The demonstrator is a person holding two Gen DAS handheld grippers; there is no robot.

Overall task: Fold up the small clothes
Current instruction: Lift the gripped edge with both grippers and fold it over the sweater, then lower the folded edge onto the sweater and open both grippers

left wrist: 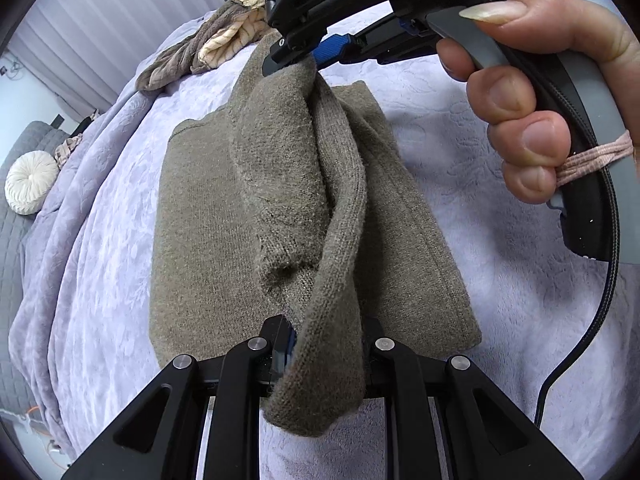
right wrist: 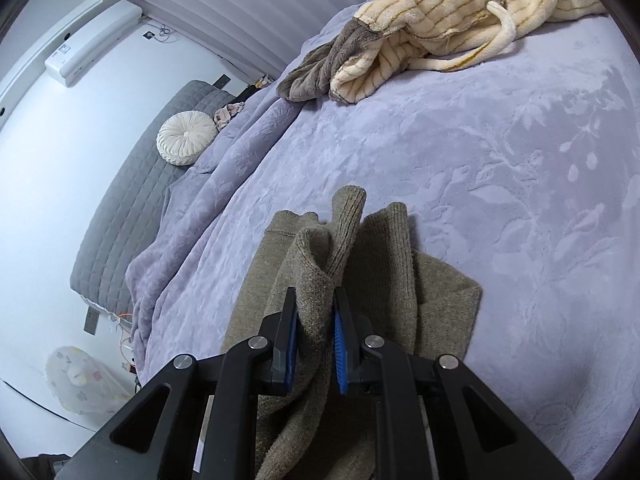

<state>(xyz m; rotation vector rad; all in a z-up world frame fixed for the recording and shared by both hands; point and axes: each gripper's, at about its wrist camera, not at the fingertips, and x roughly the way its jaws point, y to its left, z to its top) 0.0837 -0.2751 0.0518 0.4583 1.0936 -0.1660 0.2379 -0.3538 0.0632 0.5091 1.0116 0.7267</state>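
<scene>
A taupe knit garment (left wrist: 224, 216) is spread on the lavender bed cover (left wrist: 500, 280), partly folded, with one edge lifted off the bed. In the left wrist view this edge is pinched at 6 o'clock by the left tongs (left wrist: 320, 356), which are closed on the knit. At 12 o'clock the other end of the same edge is gripped by the right tongs (left wrist: 298, 62), held by a hand (left wrist: 532, 92). In the right wrist view the right tongs (right wrist: 316, 344) are seen nearly closed, with a thick fold of the garment (right wrist: 440, 300) between the blue pads. A striped cream robe (right wrist: 460, 20) is seen at 1 o'clock on the bed, well apart from the garment. A round white cushion (right wrist: 186, 138) lies at 10 o'clock.
</scene>
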